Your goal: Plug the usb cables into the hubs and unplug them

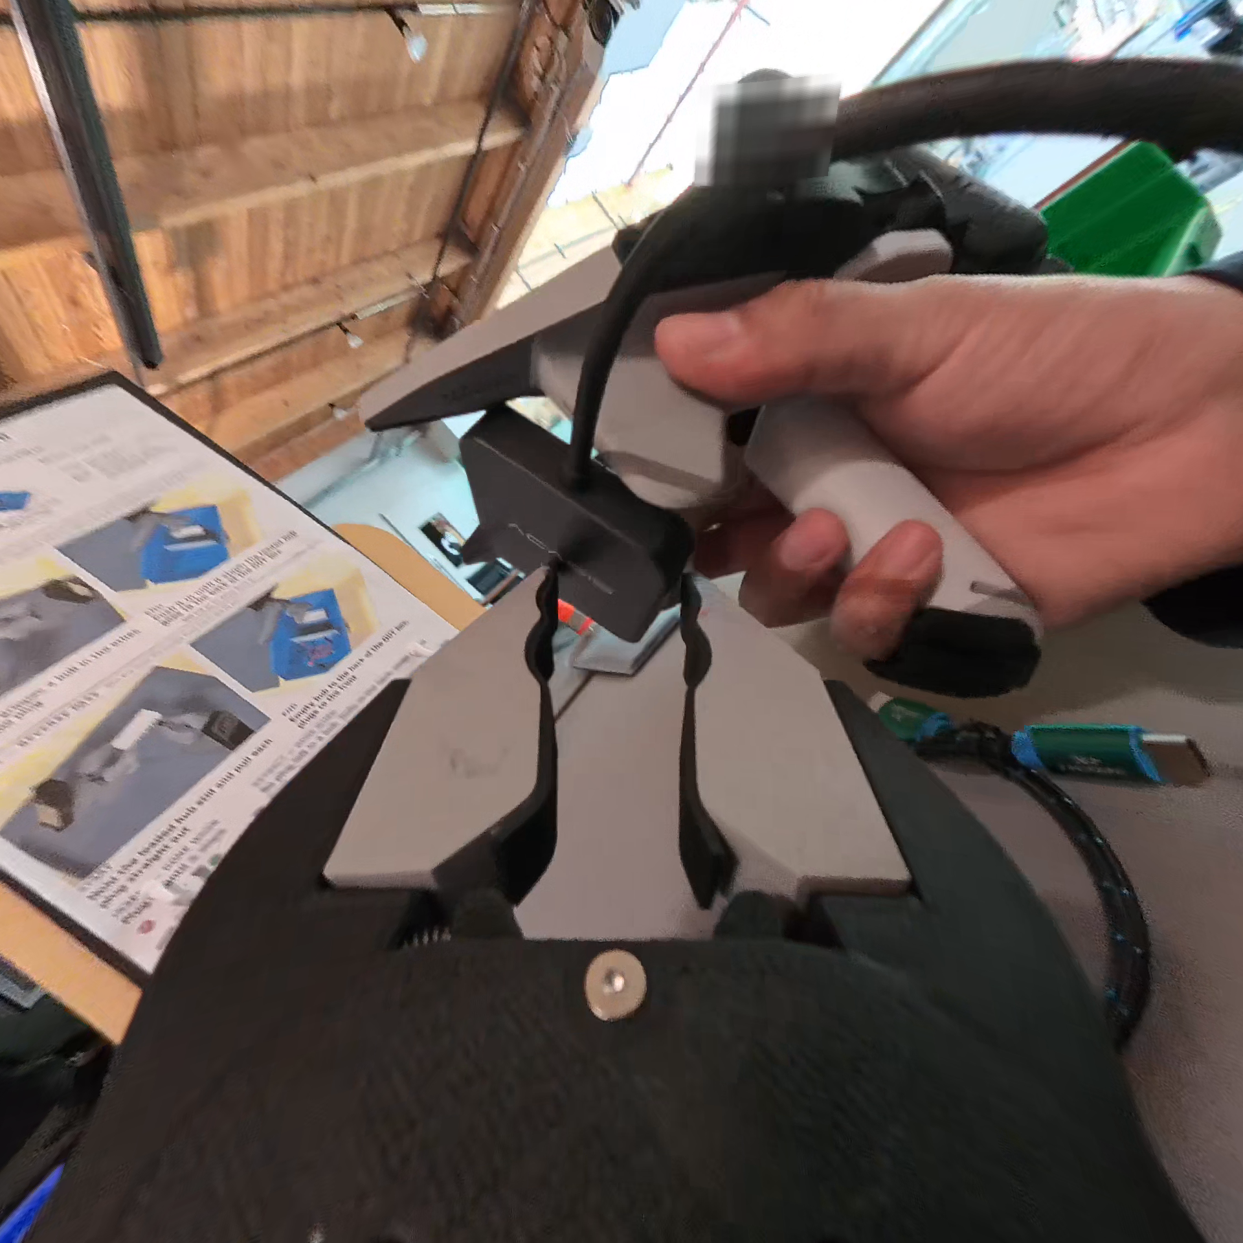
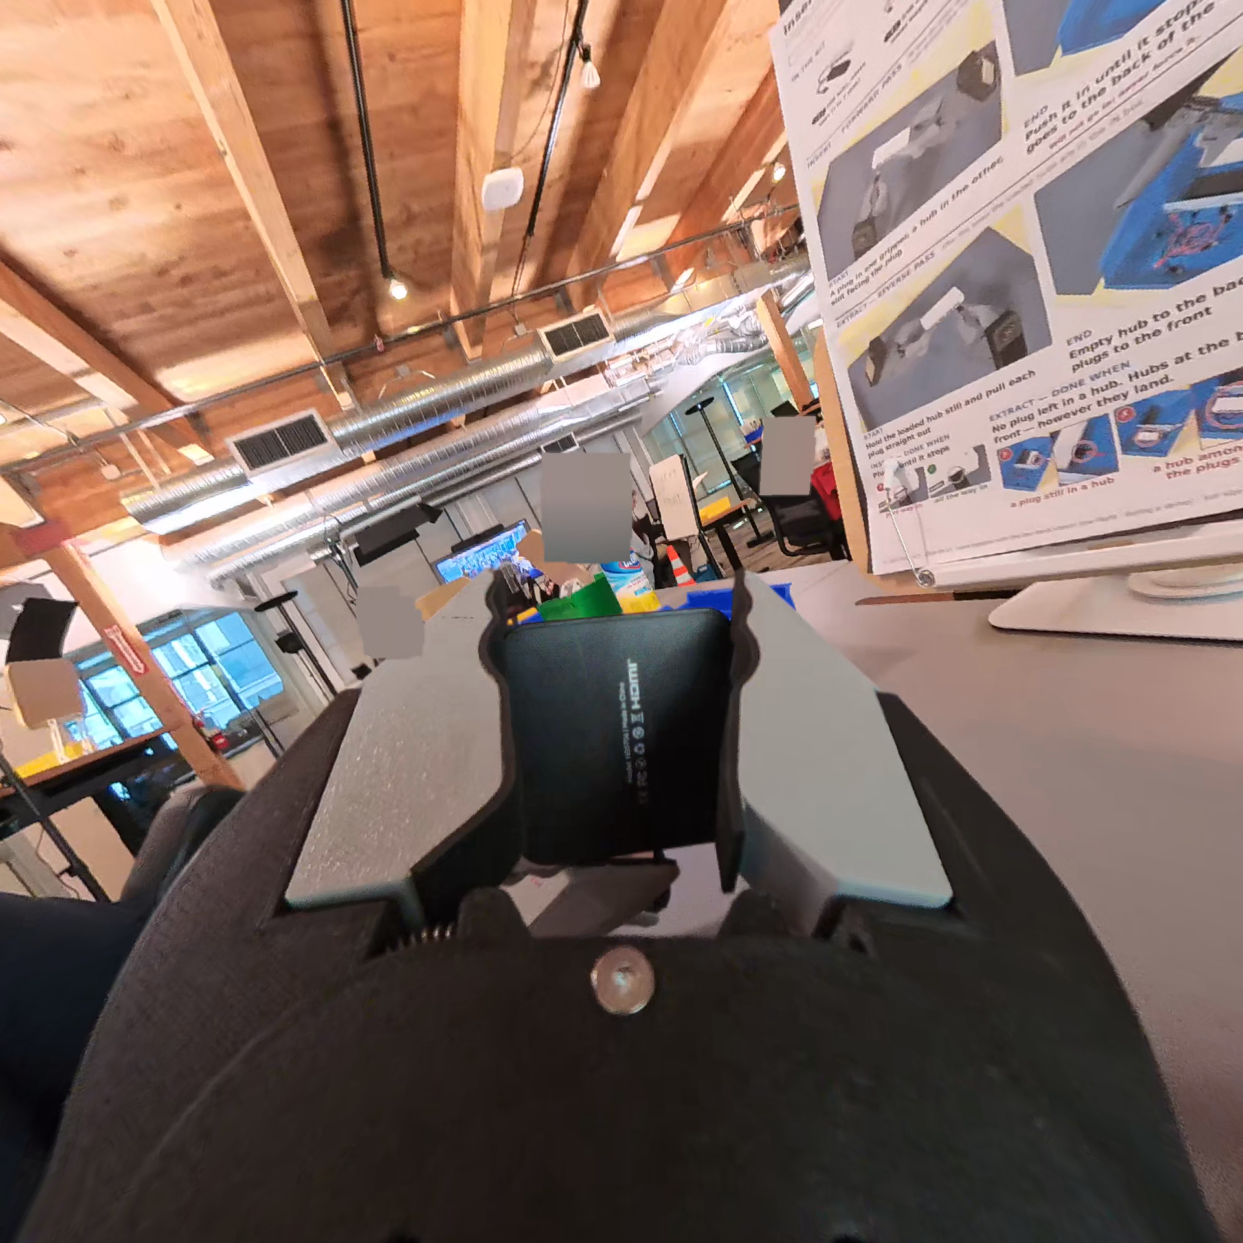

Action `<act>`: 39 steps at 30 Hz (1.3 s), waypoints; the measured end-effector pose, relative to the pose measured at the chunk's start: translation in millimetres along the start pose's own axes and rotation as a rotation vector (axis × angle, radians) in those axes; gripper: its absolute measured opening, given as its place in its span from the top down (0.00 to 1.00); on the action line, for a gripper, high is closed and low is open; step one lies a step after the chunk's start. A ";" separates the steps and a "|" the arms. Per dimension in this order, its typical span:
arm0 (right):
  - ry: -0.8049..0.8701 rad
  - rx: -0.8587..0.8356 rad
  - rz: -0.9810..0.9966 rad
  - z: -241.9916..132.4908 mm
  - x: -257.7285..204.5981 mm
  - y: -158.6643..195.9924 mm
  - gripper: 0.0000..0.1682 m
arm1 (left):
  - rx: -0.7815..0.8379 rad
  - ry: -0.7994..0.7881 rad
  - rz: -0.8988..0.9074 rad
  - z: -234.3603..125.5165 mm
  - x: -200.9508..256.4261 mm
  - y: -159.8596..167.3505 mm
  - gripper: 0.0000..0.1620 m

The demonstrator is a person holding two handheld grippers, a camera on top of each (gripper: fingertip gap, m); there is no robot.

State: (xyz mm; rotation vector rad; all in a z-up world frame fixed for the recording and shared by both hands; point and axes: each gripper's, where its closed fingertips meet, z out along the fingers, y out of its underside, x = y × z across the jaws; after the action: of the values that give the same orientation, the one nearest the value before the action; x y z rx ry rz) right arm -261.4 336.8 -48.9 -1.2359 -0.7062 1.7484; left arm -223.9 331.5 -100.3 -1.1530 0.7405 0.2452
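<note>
Right tongs (image 2: 615,609): I see them clamped on a flat black rectangular plastic box (image 2: 615,743), raised above the grey tabletop (image 2: 1049,773).
Left tongs (image 1: 619,592): parted and empty, tips just beside that box (image 1: 572,538).
Green-blue metal cable plug (image 1: 1103,753): on the tabletop, apart.

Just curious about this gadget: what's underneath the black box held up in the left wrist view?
Under the black box: an orange-tipped plug and a flat grey block on the table. The left fingers partly cover them.
</note>
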 end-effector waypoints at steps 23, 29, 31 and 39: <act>0.045 -0.076 0.083 -16.2 30.0 21.2 1.00 | -0.072 -0.025 -0.072 -8.9 -32.6 26.1 0.89; 0.077 -0.100 0.128 -12.9 46.7 18.0 1.00 | -0.123 0.052 -0.014 -10.5 -26.7 36.1 0.88; 0.130 -0.105 0.124 -13.8 56.8 23.5 1.00 | -0.180 0.065 -0.021 -8.1 -24.0 48.0 0.89; 0.211 -0.388 0.108 -12.4 89.6 70.7 1.00 | -0.536 0.254 -0.146 -12.4 1.1 114.7 0.91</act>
State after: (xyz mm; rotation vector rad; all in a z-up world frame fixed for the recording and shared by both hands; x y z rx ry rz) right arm -285.1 382.1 -151.7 -1.7219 -0.8932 1.5790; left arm -289.5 367.3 -188.2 -1.7644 0.8335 0.1805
